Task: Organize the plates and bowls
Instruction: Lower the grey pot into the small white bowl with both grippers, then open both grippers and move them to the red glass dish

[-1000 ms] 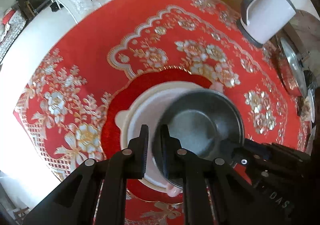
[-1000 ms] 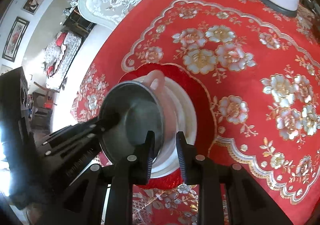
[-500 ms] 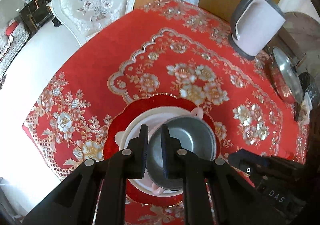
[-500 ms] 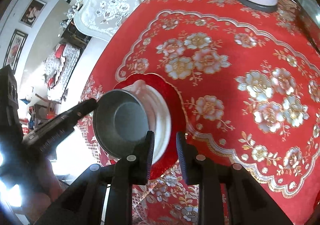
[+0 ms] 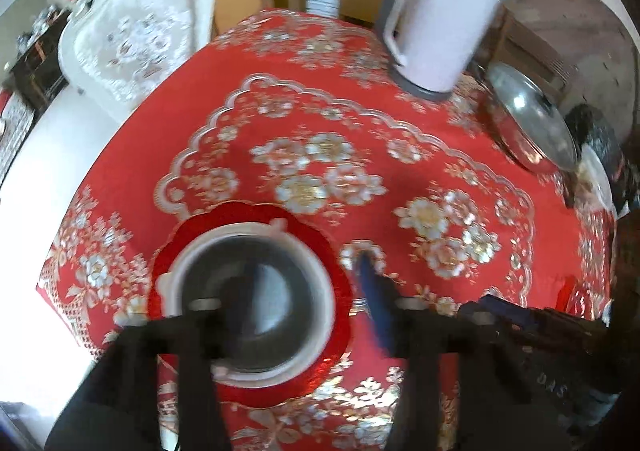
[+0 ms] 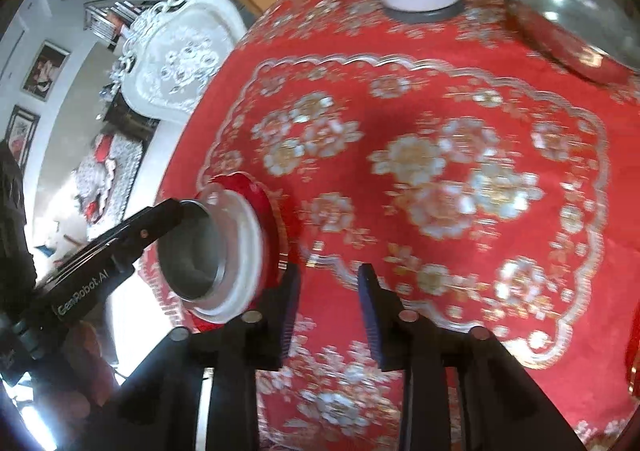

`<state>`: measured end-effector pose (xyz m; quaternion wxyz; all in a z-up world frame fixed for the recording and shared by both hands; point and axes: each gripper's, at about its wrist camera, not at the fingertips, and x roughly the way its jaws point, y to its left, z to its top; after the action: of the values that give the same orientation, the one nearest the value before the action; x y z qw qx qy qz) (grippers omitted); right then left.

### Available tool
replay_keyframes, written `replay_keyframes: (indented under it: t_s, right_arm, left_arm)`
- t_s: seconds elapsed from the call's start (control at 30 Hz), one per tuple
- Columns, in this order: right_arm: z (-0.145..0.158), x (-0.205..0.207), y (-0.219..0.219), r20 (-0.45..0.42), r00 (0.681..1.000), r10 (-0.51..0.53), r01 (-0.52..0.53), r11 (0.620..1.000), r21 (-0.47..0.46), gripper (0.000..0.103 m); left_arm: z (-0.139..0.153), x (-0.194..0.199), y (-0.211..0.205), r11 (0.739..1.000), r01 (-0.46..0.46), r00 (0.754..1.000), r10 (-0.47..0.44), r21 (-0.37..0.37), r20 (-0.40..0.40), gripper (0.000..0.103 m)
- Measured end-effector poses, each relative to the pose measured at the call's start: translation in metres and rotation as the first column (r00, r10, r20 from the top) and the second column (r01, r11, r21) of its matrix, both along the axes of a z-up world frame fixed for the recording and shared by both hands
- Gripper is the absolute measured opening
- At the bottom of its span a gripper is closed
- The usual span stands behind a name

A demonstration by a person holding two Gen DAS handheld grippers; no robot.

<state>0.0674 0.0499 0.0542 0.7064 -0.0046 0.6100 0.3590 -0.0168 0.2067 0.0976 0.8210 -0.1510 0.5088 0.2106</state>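
Jaws wide on both: left gripper [image 5: 308,287] straddles grey metal bowl [image 5: 256,299], nested in white ceramic bowl [image 5: 176,275] on red scalloped plate [image 5: 340,263]; right gripper [image 6: 326,305] empty, just right of stack

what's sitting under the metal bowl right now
The metal bowl sits nested inside a white bowl, which rests on a red plate. The white bowl's inside is covered.

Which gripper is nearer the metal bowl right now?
Left. The left gripper is open directly over the metal bowl, one finger at its rim. The right gripper is open and off to the bowl's side, over the red tablecloth.
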Motion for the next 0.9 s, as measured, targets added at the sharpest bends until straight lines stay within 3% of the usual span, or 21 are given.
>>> replay_keyframes:
  t_s: [0.3,0.5,0.9]
  right_arm:
    - [-0.004,0.010,-0.098,0.032,0.982,-0.184,0.185,0.982,-0.041,0.044]
    - [-0.010,0.014,-0.166,0.025,0.950,-0.310,0.311,0.949,-0.048,0.047]
    - [-0.020,0.011,-0.271,0.004,0.873,-0.487,0.487,0.872,-0.047,0.048]
  left_arm:
    - [-0.013,0.041,-0.089,0.981,0.192,0.981,-0.192,-0.010,-0.015,0.063]
    - [-0.019,0.063,-0.156,0.947,0.321,0.947,-0.321,-0.016,-0.020,0.063]
    - [-0.023,0.091,-0.248,0.881,0.473,0.881,-0.473,-0.012,-0.025,0.063]
